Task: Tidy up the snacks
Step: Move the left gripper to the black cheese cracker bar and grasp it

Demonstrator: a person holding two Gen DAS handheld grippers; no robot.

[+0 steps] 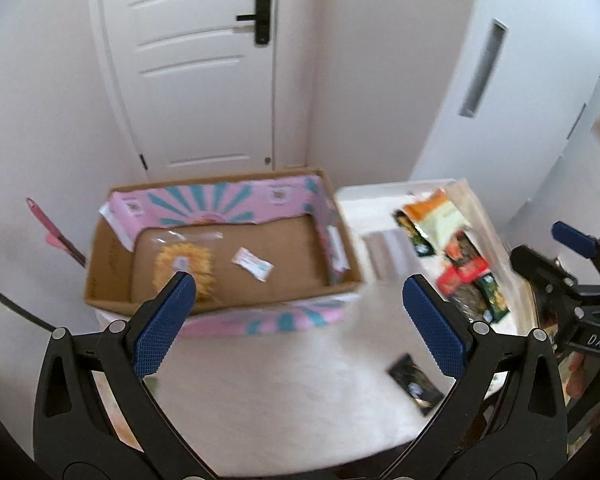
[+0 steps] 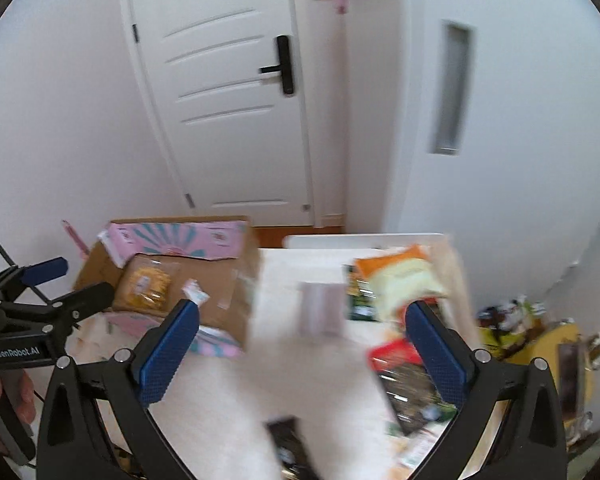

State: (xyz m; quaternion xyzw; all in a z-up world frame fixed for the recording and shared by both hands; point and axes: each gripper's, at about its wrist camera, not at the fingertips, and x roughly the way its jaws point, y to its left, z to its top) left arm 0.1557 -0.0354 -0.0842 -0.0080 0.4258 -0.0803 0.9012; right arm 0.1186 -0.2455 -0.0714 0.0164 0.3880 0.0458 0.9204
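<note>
An open cardboard box (image 1: 104, 268) with pink and teal flaps stands at the table's far left; it also shows in the right wrist view (image 2: 240, 280). Inside lie a clear bag of yellow snacks (image 1: 182, 262) and a small white sachet (image 1: 252, 263). Several snack packets (image 1: 452, 252) are piled on the right of the white table (image 1: 280, 380), with an orange and pale green bag (image 2: 400, 276) on top. A dark packet (image 1: 414, 382) lies near the front. My left gripper (image 1: 300, 324) is open and empty above the table in front of the box. My right gripper (image 2: 302, 344) is open and empty near the pile.
A white door (image 1: 204, 80) and white walls stand behind the table. A pink-handled tool (image 1: 54, 234) leans left of the box. A pale flat wrapper (image 1: 386, 254) lies mid-table. More packets sit on a yellow surface (image 2: 540, 344) at the right, below table level.
</note>
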